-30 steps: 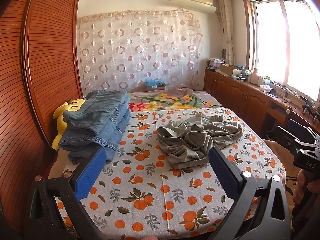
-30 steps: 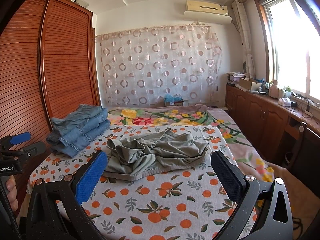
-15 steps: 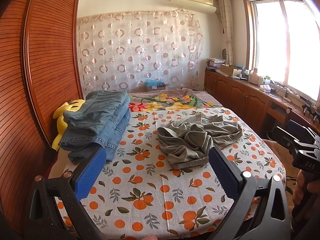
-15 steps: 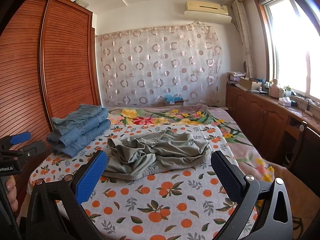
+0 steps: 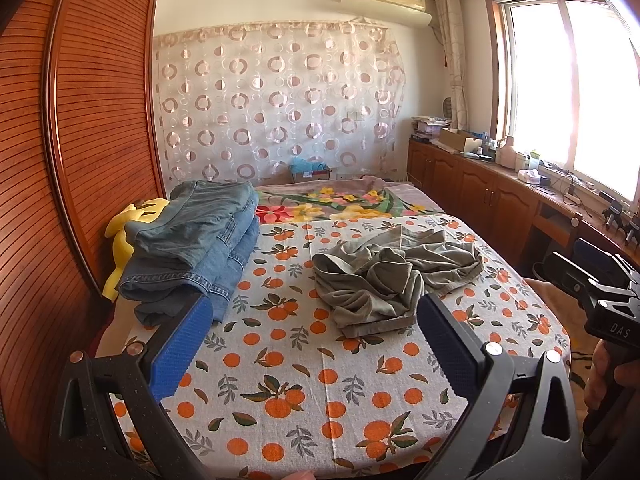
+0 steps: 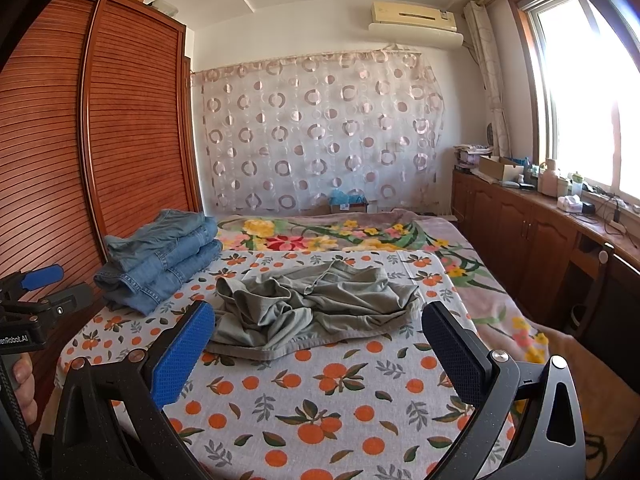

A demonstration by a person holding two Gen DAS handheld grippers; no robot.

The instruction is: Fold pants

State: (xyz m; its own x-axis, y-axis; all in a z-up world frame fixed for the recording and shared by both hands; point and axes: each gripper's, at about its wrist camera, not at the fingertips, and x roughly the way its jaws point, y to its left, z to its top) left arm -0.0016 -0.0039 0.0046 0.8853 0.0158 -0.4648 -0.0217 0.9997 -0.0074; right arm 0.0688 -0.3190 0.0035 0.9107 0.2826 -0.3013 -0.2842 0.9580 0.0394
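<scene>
Sunlit window (image 5: pixel 560 80), slatted wardrobe (image 5: pixel 80 120), circle-patterned curtain (image 5: pixel 276 108).

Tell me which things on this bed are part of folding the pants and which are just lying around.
For the job:
- crumpled grey-green pants, unfolded mid-bed
- left gripper, open, empty
- right gripper, open, empty
- orange-print sheet, the folding surface

Lying about:
- folded jeans stack
- yellow plush toy
- floral blanket
</scene>
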